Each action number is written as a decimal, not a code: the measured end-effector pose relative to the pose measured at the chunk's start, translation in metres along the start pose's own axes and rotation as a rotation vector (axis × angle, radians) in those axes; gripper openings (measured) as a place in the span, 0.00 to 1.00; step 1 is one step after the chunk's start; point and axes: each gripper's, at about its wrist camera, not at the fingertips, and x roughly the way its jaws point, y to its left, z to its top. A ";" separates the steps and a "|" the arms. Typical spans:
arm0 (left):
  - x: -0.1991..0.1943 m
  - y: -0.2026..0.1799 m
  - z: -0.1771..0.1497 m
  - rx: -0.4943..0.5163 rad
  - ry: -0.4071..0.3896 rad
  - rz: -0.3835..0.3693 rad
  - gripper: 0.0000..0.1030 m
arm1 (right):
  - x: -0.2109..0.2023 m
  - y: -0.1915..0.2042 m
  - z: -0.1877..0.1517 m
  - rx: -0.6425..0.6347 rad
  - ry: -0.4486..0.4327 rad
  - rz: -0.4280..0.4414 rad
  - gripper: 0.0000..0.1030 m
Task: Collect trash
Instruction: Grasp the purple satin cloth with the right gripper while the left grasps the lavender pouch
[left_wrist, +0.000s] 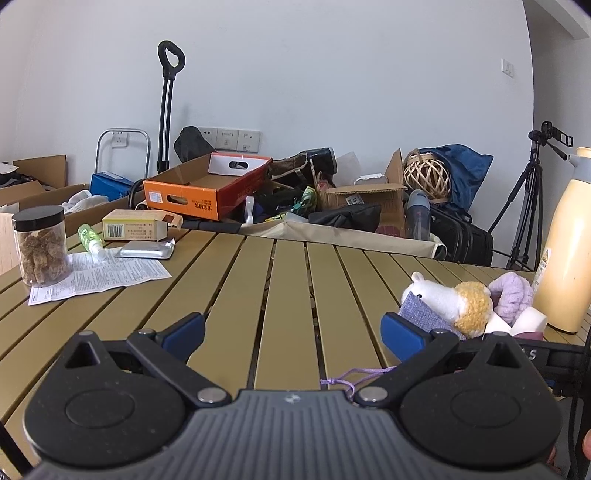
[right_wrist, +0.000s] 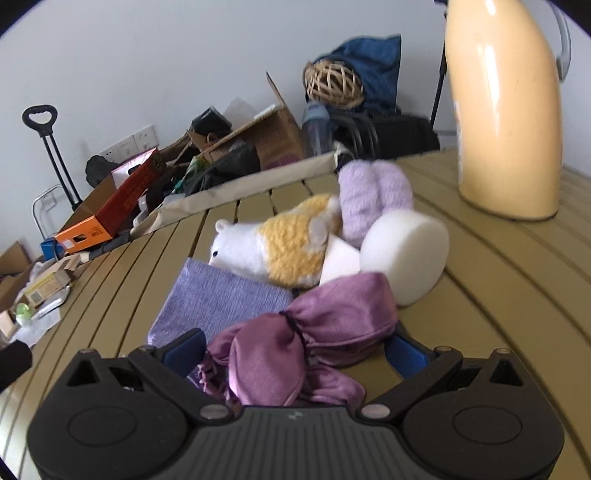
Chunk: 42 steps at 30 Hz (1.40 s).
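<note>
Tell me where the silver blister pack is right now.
In the left wrist view, the silver blister pack lies far left on the table, before the yellow box, beside the green bottle.

leaflet (left_wrist: 99, 275): printed white paper sheet, creased, lying flat on the slatted table at left of the left wrist view, partly under the jar.
blister pack (left_wrist: 146, 250): silver foil, flat, touching the leaflet's far edge, left of centre.
carton (left_wrist: 138, 225): small yellow-and-white box with barcode, end flap open, on its side just behind the blister pack, upper left.
</note>
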 end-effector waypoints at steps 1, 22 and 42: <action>0.000 0.000 -0.001 0.001 0.001 -0.002 1.00 | 0.000 -0.002 0.000 0.008 -0.001 0.013 0.97; 0.000 -0.011 -0.001 -0.004 0.014 -0.037 1.00 | -0.030 -0.015 -0.008 0.046 -0.088 0.107 0.27; 0.022 -0.076 -0.010 -0.026 0.114 -0.131 1.00 | -0.096 -0.058 0.002 0.067 -0.320 0.084 0.25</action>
